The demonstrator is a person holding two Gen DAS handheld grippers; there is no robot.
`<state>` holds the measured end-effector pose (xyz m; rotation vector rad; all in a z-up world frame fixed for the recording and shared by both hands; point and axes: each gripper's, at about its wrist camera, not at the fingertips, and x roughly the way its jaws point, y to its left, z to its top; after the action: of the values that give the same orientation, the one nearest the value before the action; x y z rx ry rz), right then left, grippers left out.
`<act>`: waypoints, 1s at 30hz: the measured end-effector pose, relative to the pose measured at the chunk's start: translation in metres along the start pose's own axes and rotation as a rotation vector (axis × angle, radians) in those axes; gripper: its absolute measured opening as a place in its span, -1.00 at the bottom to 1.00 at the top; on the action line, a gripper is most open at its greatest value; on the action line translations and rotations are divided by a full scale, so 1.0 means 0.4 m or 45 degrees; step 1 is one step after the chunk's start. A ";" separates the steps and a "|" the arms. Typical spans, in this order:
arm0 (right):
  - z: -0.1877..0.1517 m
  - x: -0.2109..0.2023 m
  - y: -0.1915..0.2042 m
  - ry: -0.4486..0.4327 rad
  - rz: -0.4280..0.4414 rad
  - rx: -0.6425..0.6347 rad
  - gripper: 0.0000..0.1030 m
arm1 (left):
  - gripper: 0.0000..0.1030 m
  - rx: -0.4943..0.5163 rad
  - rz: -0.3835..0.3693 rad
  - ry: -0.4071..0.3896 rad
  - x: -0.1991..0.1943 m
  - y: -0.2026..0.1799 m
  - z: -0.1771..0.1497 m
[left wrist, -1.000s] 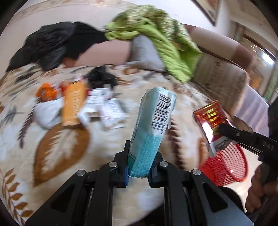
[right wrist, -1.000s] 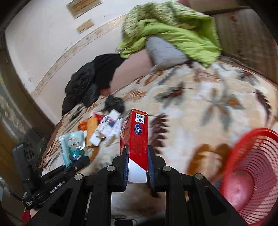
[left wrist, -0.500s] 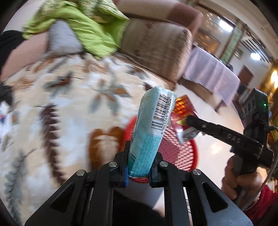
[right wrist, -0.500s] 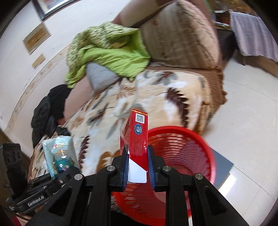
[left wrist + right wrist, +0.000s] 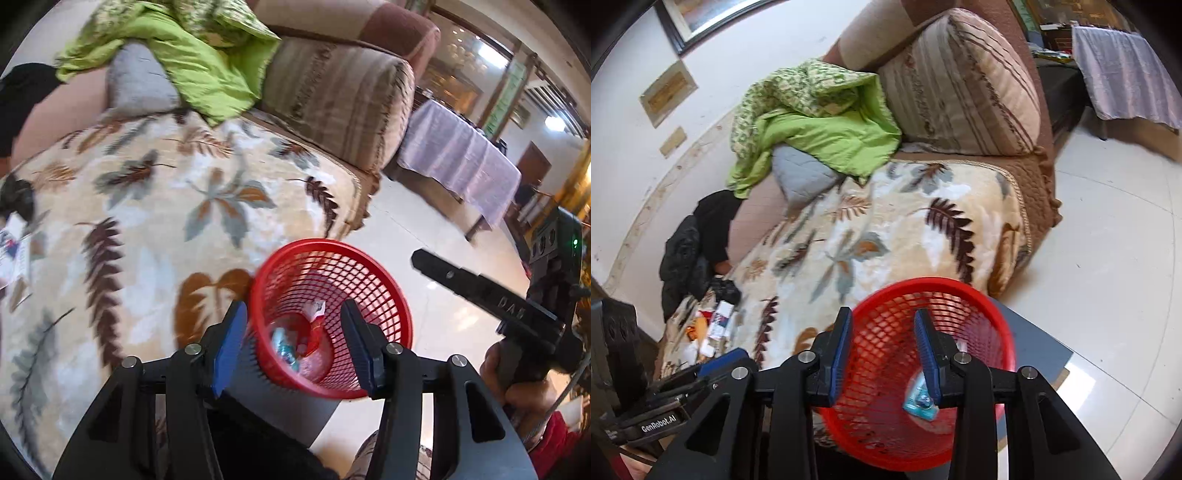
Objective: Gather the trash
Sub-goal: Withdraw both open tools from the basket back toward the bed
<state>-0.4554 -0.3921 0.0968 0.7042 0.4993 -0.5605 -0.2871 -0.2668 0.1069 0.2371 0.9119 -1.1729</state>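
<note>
The left tongs (image 5: 291,343) stand apart with nothing between them, their jaws having just been opening. The right tongs (image 5: 882,350) are likewise apart and empty, having just been opening too. Both hang over the red basket (image 5: 384,273), whose mouth faces up. In it lie a teal packet (image 5: 919,400), flat near the bottom, and a red-and-white wrapper (image 5: 314,314), its long axis tilted; only the left view shows the wrapper. The basket stands on the floor (image 5: 1108,240) just beside the bed's (image 5: 886,236) edge, with bare tiles beyond. Farther off, only the right view shows more litter (image 5: 716,321) on the bed.
</note>
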 end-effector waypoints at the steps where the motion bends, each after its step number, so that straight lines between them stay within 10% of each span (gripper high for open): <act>1: -0.001 -0.005 0.009 -0.001 0.017 -0.005 -0.23 | 0.03 -0.006 0.017 -0.005 -0.017 0.007 -0.009; 16: -0.075 -0.059 0.278 0.088 0.272 -0.214 0.19 | 0.26 -0.138 0.254 -0.166 -0.337 0.137 -0.157; 30: -0.075 0.106 0.468 0.242 0.300 -0.367 0.38 | 0.38 -0.457 0.467 -0.292 -0.486 0.501 -0.238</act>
<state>-0.3134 -0.2658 0.1377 0.5324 0.6493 -0.1944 -0.1772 0.0060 0.1296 -0.0235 0.8176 -0.6675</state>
